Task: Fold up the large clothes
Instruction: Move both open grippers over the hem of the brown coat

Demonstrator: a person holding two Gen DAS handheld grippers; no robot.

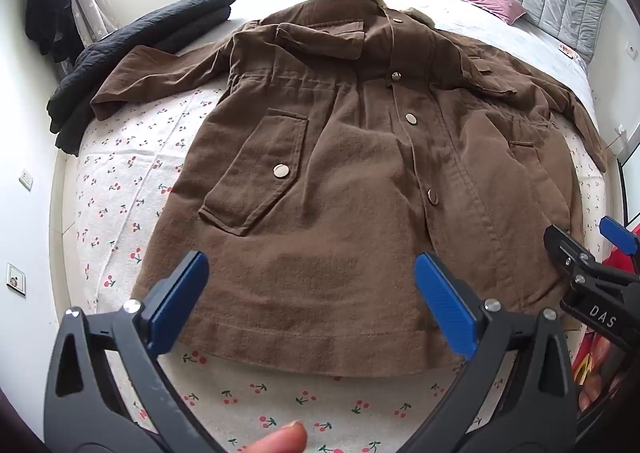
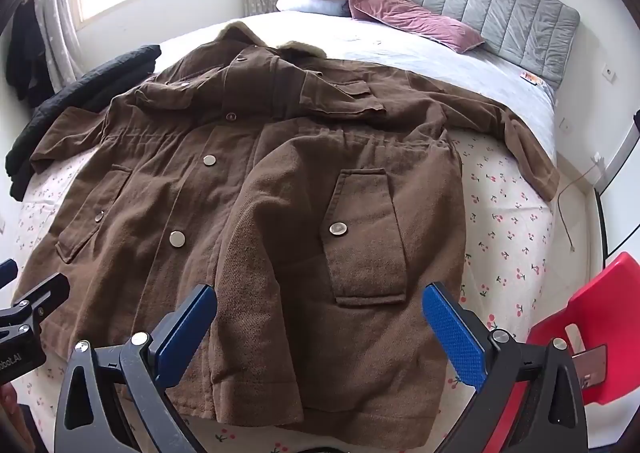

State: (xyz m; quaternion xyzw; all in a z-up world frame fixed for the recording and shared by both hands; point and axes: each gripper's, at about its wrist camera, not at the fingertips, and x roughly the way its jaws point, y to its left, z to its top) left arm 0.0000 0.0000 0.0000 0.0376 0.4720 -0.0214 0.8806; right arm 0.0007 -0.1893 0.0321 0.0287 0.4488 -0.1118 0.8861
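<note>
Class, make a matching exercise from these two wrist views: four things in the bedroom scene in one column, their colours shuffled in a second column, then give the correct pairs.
Column 1
1. coat spread on the bed
2. folded garment by the coat's sleeve
3. pillows by the headboard
4. chair beside the bed

Column 2
A. red
B. brown
C. dusty pink
D. black

Pairs: 1-B, 2-D, 3-C, 4-A
</note>
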